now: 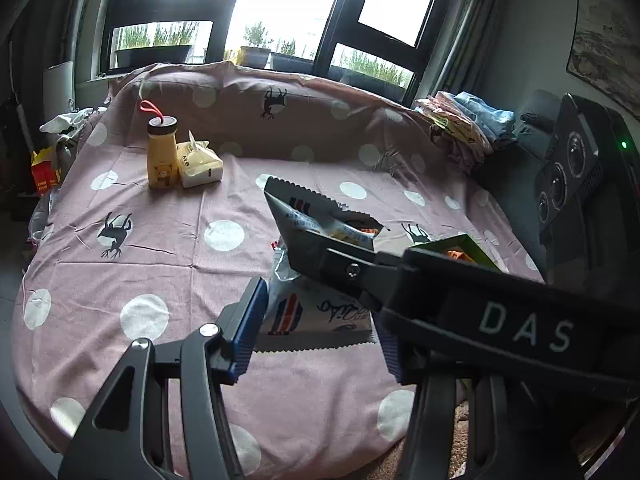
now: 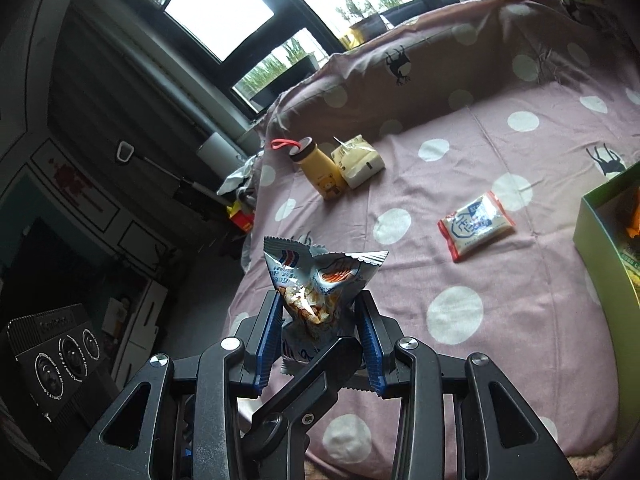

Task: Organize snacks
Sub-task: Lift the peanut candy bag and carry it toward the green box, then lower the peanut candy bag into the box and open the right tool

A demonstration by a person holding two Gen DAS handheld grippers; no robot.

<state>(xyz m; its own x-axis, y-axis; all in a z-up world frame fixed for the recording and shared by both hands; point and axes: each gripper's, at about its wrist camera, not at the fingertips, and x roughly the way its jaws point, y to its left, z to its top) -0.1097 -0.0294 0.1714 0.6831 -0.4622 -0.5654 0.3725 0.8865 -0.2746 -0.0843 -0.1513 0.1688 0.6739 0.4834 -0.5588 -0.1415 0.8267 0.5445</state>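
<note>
Right gripper [image 2: 320, 332] clamped on open silver snack bag [image 2: 320, 280], blue pads [image 2: 267, 340] pressing its crumpled lower half; bag lifted off spotted sheet [image 2: 480, 380], torn top showing orange pieces. Left gripper [image 1: 316, 344] crossing beneath, jaws parted around a flat white-and-blue packet [image 1: 316, 316] lying on sheet; contact with pads not clear. Green box [image 2: 592, 224] at right edge, open, orange item inside. Red-edged white packet [image 2: 476, 226] flat on sheet, left of box. Farther left: yellow bear bottle [image 1: 162, 152] upright, tissue pack [image 1: 200, 164] touching its right side. Folded clothes [image 1: 468, 124] far right.
</note>
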